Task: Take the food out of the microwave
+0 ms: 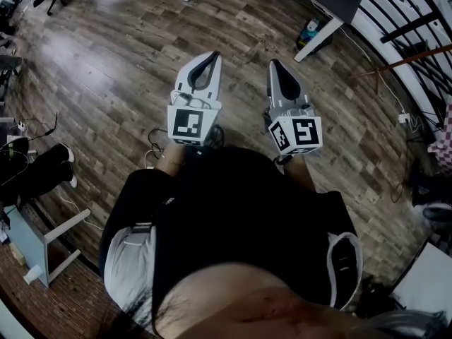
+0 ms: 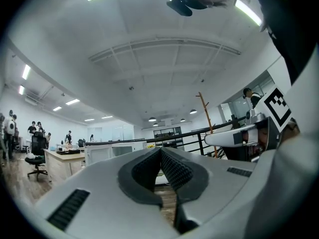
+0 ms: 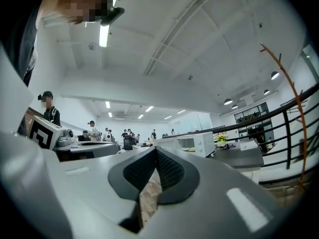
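— Food sighted anywhere?
— Not sighted. Presumed inside microwave [image 3: 192, 143], judged from task alone. Noted far ahead on table [image 3: 246, 158], near yellow flowers [image 3: 221, 139], door seemingly closed.
— Left gripper [image 2: 160, 151] checked?
— Checked. Found clenched, tips meeting, nothing between. Held level over wood floor [image 1: 106, 69], well apart from microwave.
— Right gripper [image 3: 155, 151]?
— Same: clamped shut on nothing, held level beside left gripper, aimed roughly toward microwave.
— Why carried closed and level?
— Judged as travel posture: nothing to grasp yet, so no reason for spread jaws; pointed ahead to hold target in sight during approach.
— Why side by side?
— Judged as neutral carry, either gripper left ready for door or food.
— Task progress?
— Judged barely begun. Door not opened, food not touched.
— Next requirement?
— Probably closing the gap to table, then spreading one gripper to work door.
— Risks?
— Cable [image 1: 150, 152] noted on floor just ahead of person; possible trip hazard. Food possibly hot or loose; level, steady withdrawal advised.
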{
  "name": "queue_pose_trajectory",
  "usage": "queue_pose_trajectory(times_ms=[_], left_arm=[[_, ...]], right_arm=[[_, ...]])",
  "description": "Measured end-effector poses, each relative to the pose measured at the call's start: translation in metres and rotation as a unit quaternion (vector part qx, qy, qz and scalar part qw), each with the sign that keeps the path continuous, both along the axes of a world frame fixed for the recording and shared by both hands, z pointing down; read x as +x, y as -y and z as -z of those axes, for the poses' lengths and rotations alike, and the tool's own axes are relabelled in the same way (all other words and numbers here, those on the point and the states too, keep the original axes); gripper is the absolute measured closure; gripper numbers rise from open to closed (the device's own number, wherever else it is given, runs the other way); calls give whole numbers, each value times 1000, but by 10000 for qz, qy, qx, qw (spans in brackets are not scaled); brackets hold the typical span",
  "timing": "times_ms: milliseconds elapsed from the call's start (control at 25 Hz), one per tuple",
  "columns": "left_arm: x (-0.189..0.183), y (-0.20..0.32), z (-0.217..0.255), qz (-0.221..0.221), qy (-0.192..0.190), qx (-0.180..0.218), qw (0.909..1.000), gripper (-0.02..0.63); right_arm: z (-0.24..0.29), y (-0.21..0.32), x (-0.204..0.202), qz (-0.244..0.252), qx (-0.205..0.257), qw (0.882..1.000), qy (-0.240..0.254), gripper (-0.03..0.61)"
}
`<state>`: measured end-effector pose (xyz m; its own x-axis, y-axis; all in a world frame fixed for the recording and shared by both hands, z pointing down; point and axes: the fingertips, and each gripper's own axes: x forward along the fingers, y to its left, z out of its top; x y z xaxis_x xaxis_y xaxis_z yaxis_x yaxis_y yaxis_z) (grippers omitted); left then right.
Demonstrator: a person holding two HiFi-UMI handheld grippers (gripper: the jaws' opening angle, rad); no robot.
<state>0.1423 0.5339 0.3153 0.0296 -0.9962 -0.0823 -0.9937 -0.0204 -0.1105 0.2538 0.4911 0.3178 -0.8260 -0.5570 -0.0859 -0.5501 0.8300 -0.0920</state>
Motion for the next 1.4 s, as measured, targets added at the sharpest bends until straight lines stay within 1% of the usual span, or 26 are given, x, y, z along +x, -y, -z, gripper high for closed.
queue_pose_trajectory(times_ms=[160, 360, 520, 800, 1080, 1160, 1280, 1400], left_arm=[[-23, 17, 0, -124, -41, 39, 9999, 607], [-60, 41, 2, -235, -82, 75, 9997, 607], [-90, 61, 2, -314, 8, 66, 9995, 607], [-143, 89, 5, -467, -21, 54, 9989, 607], [-180, 109, 6, -704, 99, 74, 9974, 607], [-192, 113, 5, -740, 50, 82, 9972, 607], [-202, 122, 5, -781, 40, 60, 9969, 607], [-206, 134, 4, -809, 44, 52, 9967, 607]], right_arm=[[-1, 15, -24, -55, -14, 10000, 8, 577], [0, 37, -61, -105, -27, 9999, 40, 577], [1, 58, -94, -160, -53, 9998, 66, 577], [5, 84, -150, -222, -47, 9997, -15, 577], [1, 106, -190, -381, -46, 9993, -47, 578], [-1, 111, -201, -415, -45, 9991, -67, 577], [-2, 118, -209, -493, -89, 9987, -81, 577], [-1, 126, -212, -557, -100, 9983, -102, 578]])
